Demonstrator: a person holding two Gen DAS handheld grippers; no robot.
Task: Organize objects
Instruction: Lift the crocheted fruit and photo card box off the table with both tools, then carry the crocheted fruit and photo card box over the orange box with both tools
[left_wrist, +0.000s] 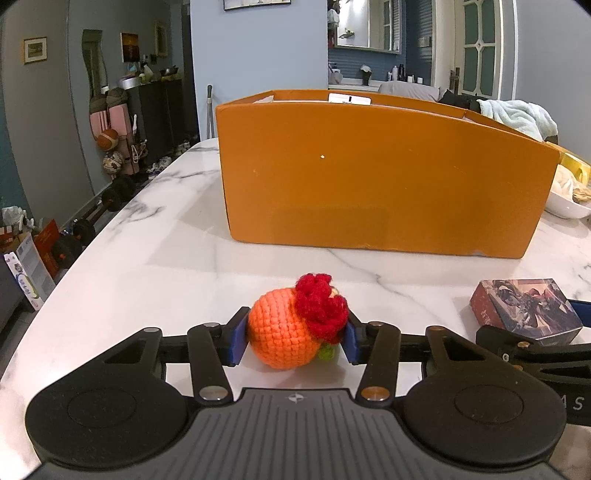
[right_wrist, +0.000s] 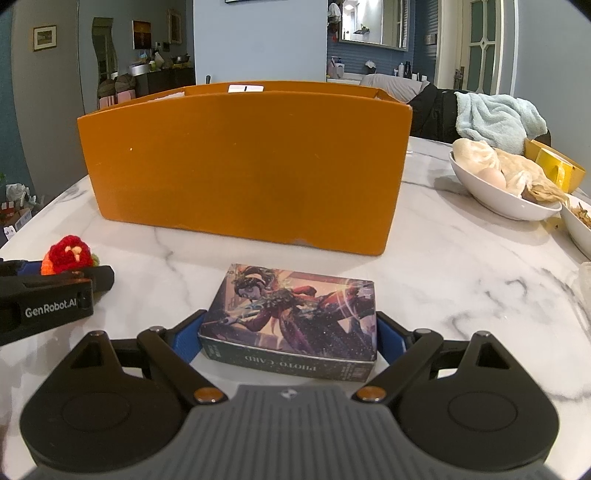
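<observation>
- Orange cardboard box (right_wrist: 243, 166) standing mid-tabletop, open at the top, its long wall directly ahead of both grippers; contents hidden behind that wall.
- White bowl (right_wrist: 506, 205) of pale food near the right edge of the marble tabletop (right_wrist: 461, 266), with a yellow mug (right_wrist: 554, 166) just behind it and a second white dish (right_wrist: 578, 229) partly cut off at the same edge.
- Light blue towel (right_wrist: 498, 118) heaped beyond the far right corner.
- Crocheted orange ball (left_wrist: 282, 334) with a red yarn flower, resting on the tabletop near the front edge, left of the card box and well short of the orange box.
- Left gripper (left_wrist: 295, 341) low and level over the tabletop, pointing at the orange box; blue pads touching both sides of the ball, jaws clamped on it.
- Photo card box (right_wrist: 295, 314) lying flat on the tabletop near the front edge, printed face up.
- Right gripper (right_wrist: 286, 338) low and level, also pointing at the orange box; jaws spread wide with a blue pad against each short side of the card box, gripping it.
- Two grippers side by side, close but apart.
</observation>
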